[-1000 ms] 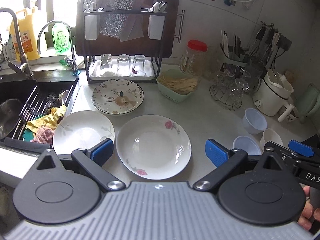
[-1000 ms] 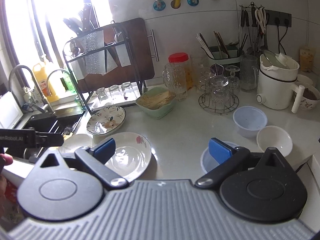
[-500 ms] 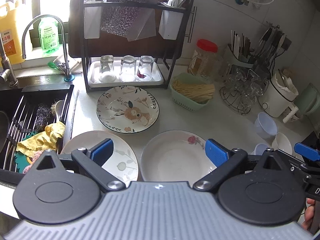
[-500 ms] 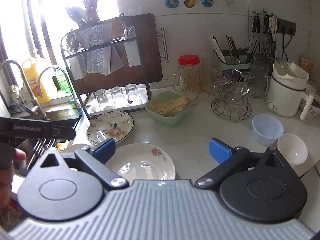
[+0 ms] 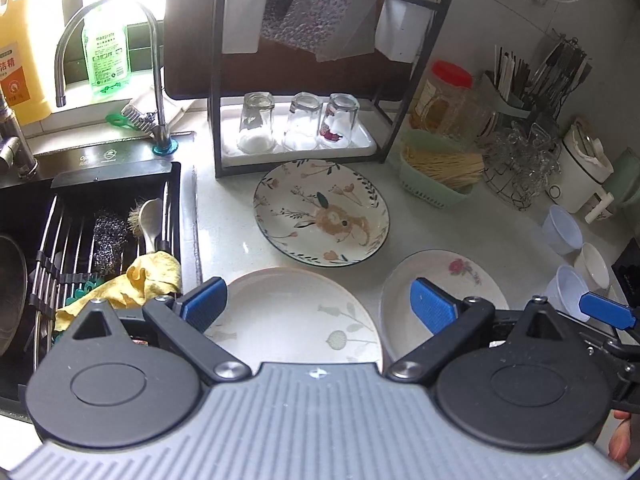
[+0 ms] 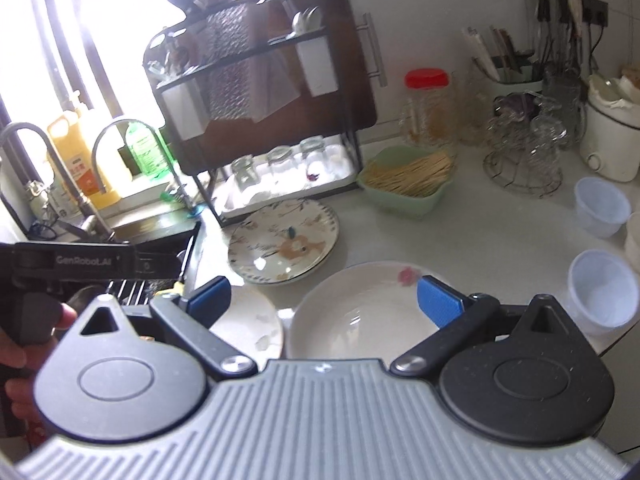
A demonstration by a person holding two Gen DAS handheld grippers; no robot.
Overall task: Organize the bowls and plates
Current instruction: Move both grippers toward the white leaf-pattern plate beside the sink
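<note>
Three plates lie on the white counter. A leaf-print plate sits near the sink, and my open, empty left gripper hovers over it. A rose-print plate lies to its right; my open, empty right gripper hovers over that rose-print plate. A floral rabbit plate lies behind them, also in the right wrist view. Small bowls stand at the right, also in the right wrist view.
A black dish rack with three upturned glasses stands behind the plates. The sink with a rack, scourer and yellow cloth is at the left. A green basket, a glass holder and a white cooker stand at the right.
Both grippers have moved forward and left toward the plates. The left one shifted from over the rose-print plate to over the leaf-print plate. Both stayed open.
</note>
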